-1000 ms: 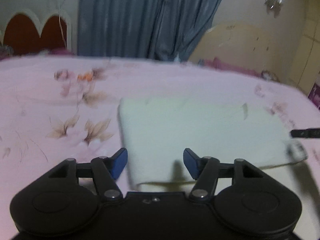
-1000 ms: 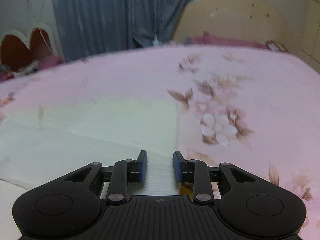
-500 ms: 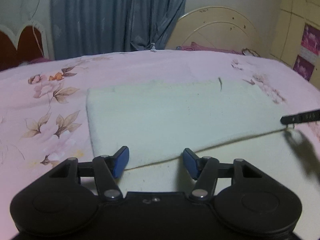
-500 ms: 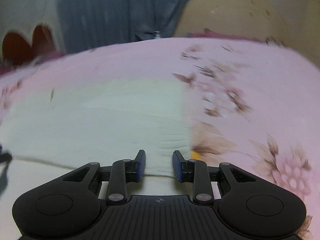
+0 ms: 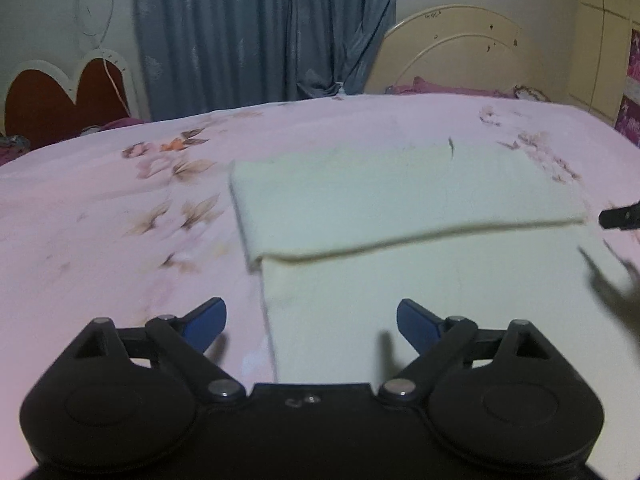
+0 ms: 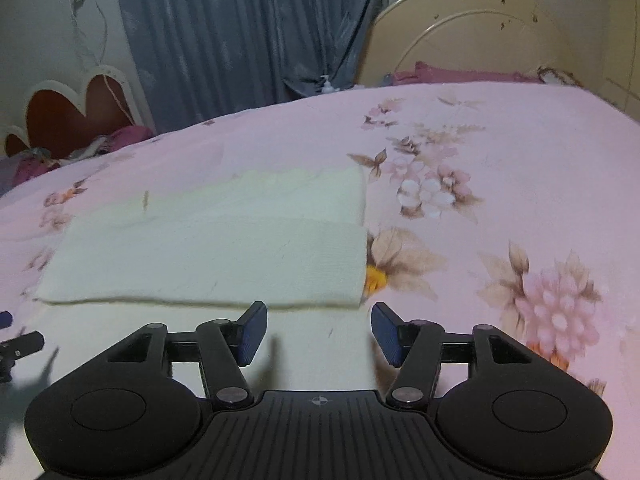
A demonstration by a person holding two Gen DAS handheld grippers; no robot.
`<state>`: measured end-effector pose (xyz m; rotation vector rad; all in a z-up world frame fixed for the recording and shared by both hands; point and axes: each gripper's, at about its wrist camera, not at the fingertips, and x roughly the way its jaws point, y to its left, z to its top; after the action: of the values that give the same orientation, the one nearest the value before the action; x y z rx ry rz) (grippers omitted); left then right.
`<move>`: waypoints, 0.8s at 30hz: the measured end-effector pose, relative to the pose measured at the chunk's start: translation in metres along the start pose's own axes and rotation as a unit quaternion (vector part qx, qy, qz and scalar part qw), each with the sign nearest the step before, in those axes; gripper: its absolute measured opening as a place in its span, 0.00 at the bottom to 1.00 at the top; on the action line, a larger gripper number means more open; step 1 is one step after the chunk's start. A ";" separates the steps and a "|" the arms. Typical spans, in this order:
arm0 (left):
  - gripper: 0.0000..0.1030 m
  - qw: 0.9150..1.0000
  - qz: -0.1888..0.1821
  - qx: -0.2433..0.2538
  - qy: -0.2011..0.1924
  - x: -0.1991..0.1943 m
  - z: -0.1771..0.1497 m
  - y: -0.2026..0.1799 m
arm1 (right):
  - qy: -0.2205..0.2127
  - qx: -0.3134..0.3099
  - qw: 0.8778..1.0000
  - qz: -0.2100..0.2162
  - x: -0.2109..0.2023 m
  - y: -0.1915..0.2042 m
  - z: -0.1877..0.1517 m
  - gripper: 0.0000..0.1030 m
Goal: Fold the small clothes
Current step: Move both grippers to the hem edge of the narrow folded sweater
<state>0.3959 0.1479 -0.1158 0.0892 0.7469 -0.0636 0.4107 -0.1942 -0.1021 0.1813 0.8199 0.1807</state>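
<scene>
I have both grippers hanging over the near part of the cream cloth [image 5: 400, 208], which lies flat on the pink floral bed [image 5: 100, 200] with its far portion doubled over the near layer, the folded edge running left to right across the middle. The left gripper [image 5: 311, 322] is released, fingers [image 5: 206, 318] spread wide and grasping nothing, straddling the cloth's near left edge; the right gripper [image 6: 319, 330] is likewise let go and empty, its fingers [image 6: 253, 330] apart over the near right corner region. My worry from here is the next pinch: the cloth looks thin and soft, so if I close too shallow I would probably catch only the top layer and drag the fold out of line, and if too deep I may take the bedsheet with it. Uneven lifting between the two sides would likely skew the edges, since the right end of the fold already sits slightly off the lower layer. The left view shows me the left side edge, the rounded fold corner and the other tool's tip [image 5: 620, 218] at far right — the right view alone shows the stepped right ends of the layers, the orange flower [image 6: 376, 280] just beside them, and a pump bottle [image 6: 327, 85] by the blue curtain [image 6: 248, 32].
</scene>
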 end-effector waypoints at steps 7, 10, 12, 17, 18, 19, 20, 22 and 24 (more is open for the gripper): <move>0.79 1.000 0.013 0.000 0.012 -0.045 -0.036 -0.012 | 0.002 0.019 0.999 0.042 -0.055 -0.017 -0.040 0.55; 0.79 1.000 0.021 0.000 0.008 -0.069 -0.051 -0.022 | -0.001 0.015 0.999 0.046 -0.082 -0.025 -0.059 0.55; 0.79 1.000 0.022 -0.001 0.004 -0.084 -0.060 -0.025 | -0.003 0.015 0.999 0.047 -0.101 -0.031 -0.072 0.55; 0.75 1.000 0.017 -0.005 0.000 -0.125 -0.092 -0.037 | -0.008 0.011 0.998 0.056 -0.145 -0.040 -0.103 0.55; 0.72 1.000 0.011 -0.011 0.003 -0.132 -0.099 -0.037 | -0.007 0.010 0.998 0.059 -0.153 -0.042 -0.111 0.55; 0.69 1.000 0.005 -0.019 0.008 -0.136 -0.105 -0.036 | -0.004 0.009 0.998 0.061 -0.160 -0.044 -0.118 0.55; 0.68 0.999 -0.003 -0.031 0.015 -0.141 -0.114 -0.034 | 0.001 0.011 0.998 0.066 -0.166 -0.046 -0.127 0.54; 0.62 0.998 -0.015 -0.053 0.027 -0.150 -0.132 -0.030 | 0.014 0.024 0.996 0.082 -0.175 -0.053 -0.143 0.45; 0.57 0.996 -0.029 -0.080 0.037 -0.157 -0.147 -0.023 | 0.025 0.039 0.995 0.092 -0.182 -0.060 -0.159 0.44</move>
<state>0.1796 0.1439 -0.1180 -0.0823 0.8267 -0.0555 0.1772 -0.2794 -0.0931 0.3278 0.8610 0.3286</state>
